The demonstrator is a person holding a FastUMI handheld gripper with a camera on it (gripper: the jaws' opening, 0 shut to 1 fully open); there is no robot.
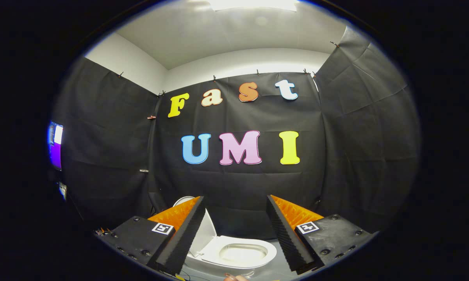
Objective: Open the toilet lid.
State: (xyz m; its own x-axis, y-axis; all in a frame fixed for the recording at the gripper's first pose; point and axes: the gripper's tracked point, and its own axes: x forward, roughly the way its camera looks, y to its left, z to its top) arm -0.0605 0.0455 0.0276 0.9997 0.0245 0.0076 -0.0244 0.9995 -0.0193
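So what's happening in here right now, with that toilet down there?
A person is working a hand-held gripper in a cloth-walled booth. Its two fingers are spread open with nothing between them. Beyond them stands a white toilet: its lid is already raised, tilted back behind the left finger, and the seat is down, with the bowl open to view. The gripper touches neither lid nor seat.

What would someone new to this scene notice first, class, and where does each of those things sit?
First, the white toilet, low between and beyond the gripper fingers, its lid already raised and leaning back behind the open seat. Next, the fingers themselves, spread wide apart and holding nothing. A lit screen glows far off to the side, on the dark cloth wall.
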